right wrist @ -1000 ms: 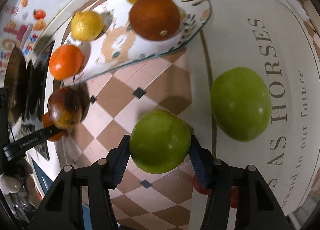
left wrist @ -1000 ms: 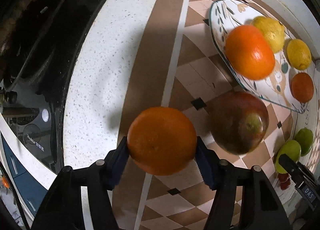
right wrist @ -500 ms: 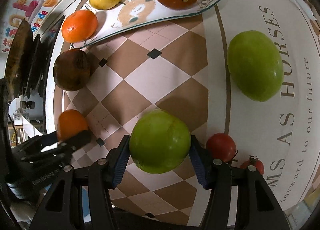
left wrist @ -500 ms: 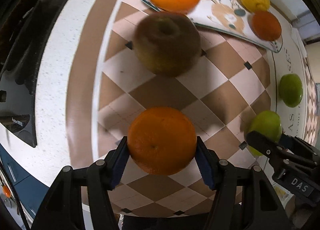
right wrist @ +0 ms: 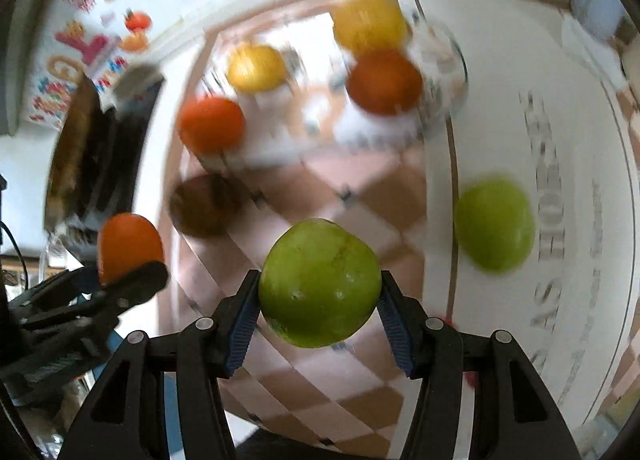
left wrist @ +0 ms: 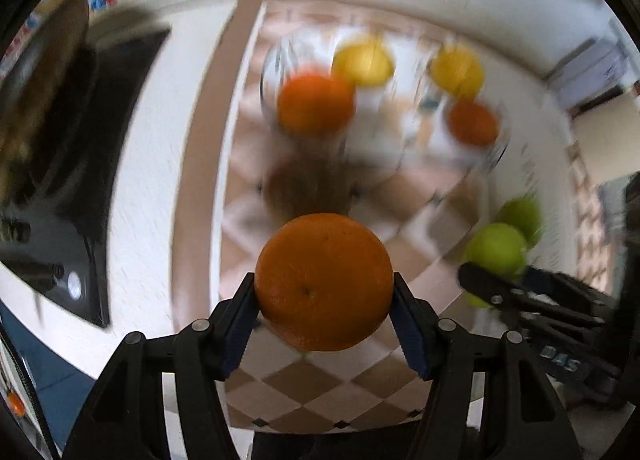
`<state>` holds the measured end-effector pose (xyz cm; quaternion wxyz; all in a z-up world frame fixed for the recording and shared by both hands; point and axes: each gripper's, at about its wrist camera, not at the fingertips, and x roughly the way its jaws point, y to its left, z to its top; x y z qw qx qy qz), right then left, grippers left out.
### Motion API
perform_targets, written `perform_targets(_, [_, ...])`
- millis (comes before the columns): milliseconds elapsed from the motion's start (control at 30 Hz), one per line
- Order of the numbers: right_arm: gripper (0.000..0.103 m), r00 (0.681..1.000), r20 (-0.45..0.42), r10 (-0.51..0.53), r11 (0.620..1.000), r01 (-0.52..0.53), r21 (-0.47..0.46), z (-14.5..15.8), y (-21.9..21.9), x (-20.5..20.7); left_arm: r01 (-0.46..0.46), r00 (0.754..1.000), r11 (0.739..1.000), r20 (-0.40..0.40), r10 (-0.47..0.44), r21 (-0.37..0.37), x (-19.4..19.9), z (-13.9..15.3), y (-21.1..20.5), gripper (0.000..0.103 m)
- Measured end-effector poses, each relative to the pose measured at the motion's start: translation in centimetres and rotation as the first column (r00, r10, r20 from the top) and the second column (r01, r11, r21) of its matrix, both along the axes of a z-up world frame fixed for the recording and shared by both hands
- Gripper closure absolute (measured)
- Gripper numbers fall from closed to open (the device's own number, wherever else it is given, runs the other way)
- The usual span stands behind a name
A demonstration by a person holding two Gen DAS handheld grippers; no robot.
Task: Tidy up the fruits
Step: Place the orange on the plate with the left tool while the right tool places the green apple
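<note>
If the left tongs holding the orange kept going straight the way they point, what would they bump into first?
Probably the checkered cloth on the table, close to the dark brownish fruit. The left tongs point steeply down, gripping the orange. The blur makes depth uncertain.

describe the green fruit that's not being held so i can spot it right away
Start at the checkered cloth and go right onto the white mat with dark lettering. The loose green fruit lies there alone, left of the letters. The other green fruit is clamped in the right gripper.
</note>
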<state>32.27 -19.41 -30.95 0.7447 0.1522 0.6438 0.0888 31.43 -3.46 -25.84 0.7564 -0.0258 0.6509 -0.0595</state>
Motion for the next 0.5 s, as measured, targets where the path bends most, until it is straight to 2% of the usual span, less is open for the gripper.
perform_targets(100, [0.044, 0.999, 0.034, 0.002, 1.0, -0.002, 0.002, 1.3, 0.1, 3.6, 0.001, 0.998, 1.0, 0.059, 0.0, -0.007, 3.7, 3.0, 0.6, 0.042])
perform_targets(233, [0.043, 1.0, 0.027, 0.011, 1.0, -0.01, -0.028, 0.7, 0.6, 8.2, -0.012, 0.997, 0.999, 0.077, 0.01, 0.032, 10.0, 3.7, 1.6, 0.042])
perform_targets(333, [0.043, 1.0, -0.012, 0.026, 0.998, -0.026, -0.051, -0.9, 1.5, 11.0, -0.004, 1.0, 0.998, 0.028, 0.002, 0.066, 14.9, 1.9, 2.5, 0.042])
perform_targets(500, [0.043, 0.996, -0.077, 0.048, 0.996, -0.054, -0.078, -3.4, 2.3, 12.7, 0.026, 0.996, 0.996, -0.088, -0.018, 0.082, 18.6, -2.5, 2.8, 0.042])
